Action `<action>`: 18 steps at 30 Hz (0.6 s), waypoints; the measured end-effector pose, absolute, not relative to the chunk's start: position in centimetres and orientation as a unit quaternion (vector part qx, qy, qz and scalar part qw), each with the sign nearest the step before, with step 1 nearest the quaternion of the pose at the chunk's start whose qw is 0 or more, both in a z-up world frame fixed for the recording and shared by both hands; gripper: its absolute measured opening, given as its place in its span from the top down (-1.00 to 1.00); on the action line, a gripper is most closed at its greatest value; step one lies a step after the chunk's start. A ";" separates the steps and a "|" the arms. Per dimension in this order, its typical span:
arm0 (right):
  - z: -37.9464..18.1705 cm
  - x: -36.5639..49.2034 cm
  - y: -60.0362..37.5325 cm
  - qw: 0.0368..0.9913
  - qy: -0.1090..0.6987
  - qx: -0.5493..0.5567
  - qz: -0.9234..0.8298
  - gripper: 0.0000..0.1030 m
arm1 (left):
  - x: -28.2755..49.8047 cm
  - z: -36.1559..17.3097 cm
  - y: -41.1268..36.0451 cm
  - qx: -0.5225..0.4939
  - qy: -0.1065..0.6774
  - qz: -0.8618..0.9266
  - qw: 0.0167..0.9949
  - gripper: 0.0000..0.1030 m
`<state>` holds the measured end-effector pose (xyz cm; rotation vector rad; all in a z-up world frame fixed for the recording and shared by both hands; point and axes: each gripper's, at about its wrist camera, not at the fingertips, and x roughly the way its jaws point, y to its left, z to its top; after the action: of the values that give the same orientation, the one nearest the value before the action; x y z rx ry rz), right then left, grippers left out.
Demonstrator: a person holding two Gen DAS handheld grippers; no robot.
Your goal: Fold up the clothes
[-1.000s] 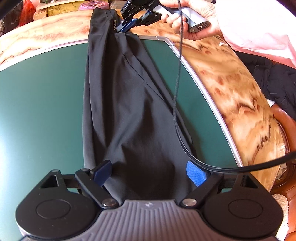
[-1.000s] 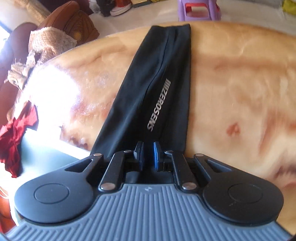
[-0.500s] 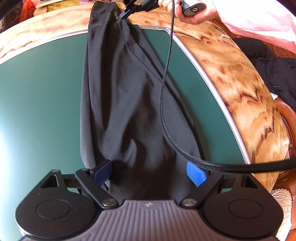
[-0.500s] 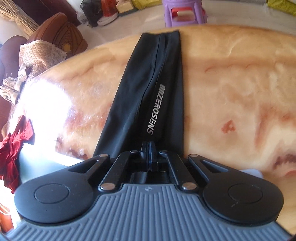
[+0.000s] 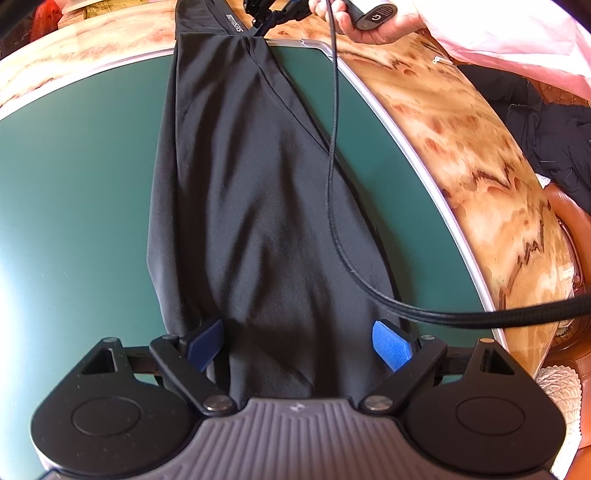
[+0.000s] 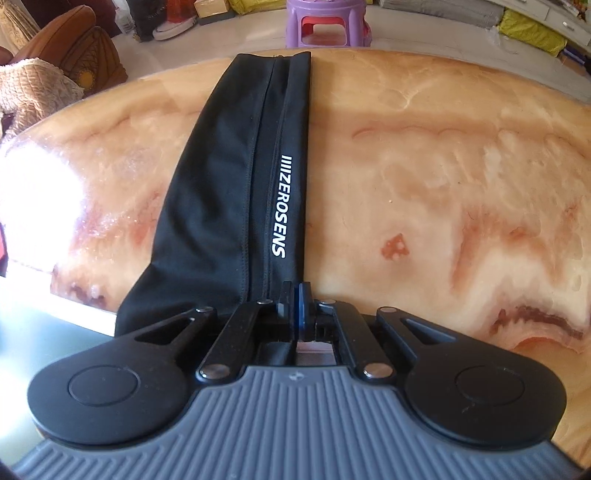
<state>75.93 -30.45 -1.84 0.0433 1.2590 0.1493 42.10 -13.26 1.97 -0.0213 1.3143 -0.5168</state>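
Black trousers (image 5: 258, 203) lie lengthwise across the green mat (image 5: 74, 184), and one leg (image 6: 221, 184) with a white ZEROSENS print runs on over the marble table (image 6: 424, 184). My left gripper (image 5: 298, 345) stands open at the wide near end, its blue pads either side of the cloth. My right gripper (image 6: 295, 306) pinches the right edge of the leg just below the print, though its jaws are easing open slightly. In the left wrist view the right gripper (image 5: 264, 22) sits at the far end, where the cloth is raised into a small fold.
A person's hand (image 5: 369, 18) holds the right gripper, and its black cable (image 5: 332, 147) drapes over the trousers. Dark clothing (image 5: 546, 140) lies right of the table. Beyond the far edge stand a purple stool (image 6: 327, 22) and a brown chair (image 6: 74, 48).
My right gripper's jaws have come together on the trouser leg's edge, and the cloth there has risen into a small fold. The left gripper has stayed in place, open.
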 end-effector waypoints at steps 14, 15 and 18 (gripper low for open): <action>-1.2 79.5 -27.8 0.828 0.553 0.050 0.080 0.76 | 41.8 1.9 -13.8 0.017 0.603 -0.241 0.760 -0.79; -1.6 79.6 -27.7 0.828 0.553 0.050 0.076 0.76 | 41.8 1.9 -13.7 0.016 0.602 -0.241 0.761 -0.80; -1.8 80.1 -27.5 0.832 0.549 0.050 0.063 0.76 | 41.6 1.7 -13.7 0.014 0.598 -0.244 0.763 -0.82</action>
<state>80.12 -27.50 -1.82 0.1053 1.1637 0.1339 41.60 -13.74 1.74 0.0314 1.3005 -0.5295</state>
